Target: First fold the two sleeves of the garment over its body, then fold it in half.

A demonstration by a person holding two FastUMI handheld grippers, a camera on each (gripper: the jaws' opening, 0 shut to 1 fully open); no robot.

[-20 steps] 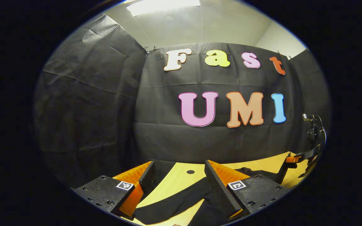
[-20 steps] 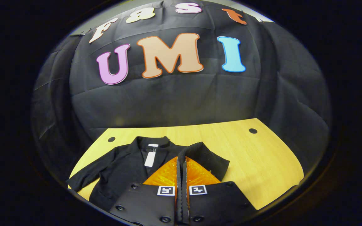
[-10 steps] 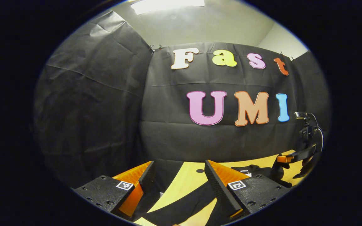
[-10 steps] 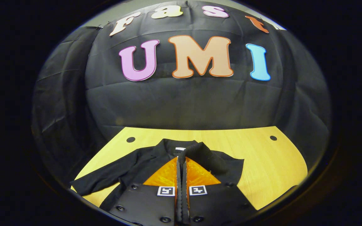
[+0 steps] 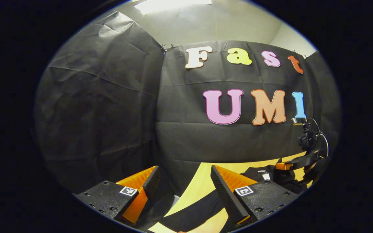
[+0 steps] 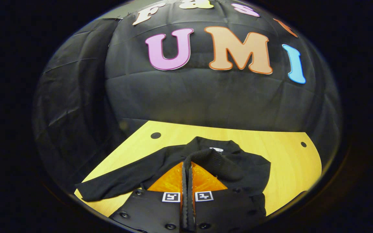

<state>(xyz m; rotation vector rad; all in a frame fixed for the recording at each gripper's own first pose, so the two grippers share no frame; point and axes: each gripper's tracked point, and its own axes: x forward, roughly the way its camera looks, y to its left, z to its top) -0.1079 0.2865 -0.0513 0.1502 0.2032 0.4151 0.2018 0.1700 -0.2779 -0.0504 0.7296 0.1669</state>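
Note:
A black garment (image 6: 248, 165) lies collar-far on the yellow table (image 6: 290, 161), a white label (image 6: 216, 149) at its neck. My right gripper (image 6: 186, 164) is shut on the cuff of one sleeve (image 6: 214, 158), which is drawn across the body. The other sleeve (image 6: 118, 183) stretches flat toward the table's near left corner. In the left gripper view my left gripper (image 5: 184, 168) is open and hovers above that flat sleeve (image 5: 193, 213), touching nothing. The right gripper (image 5: 298, 163) appears there at the far right, over the garment (image 5: 261, 174).
The table has small round holes at its far corners (image 6: 155, 135) (image 6: 303, 144). Bare wood lies to the right of the garment and behind the collar. The table's left edge (image 5: 186, 194) runs close beside my left gripper, with the black booth wall (image 5: 108, 113) beyond.
My right gripper has carried the sleeve cuff leftward over the garment's body. The left gripper has stayed open and swung a little to the left.

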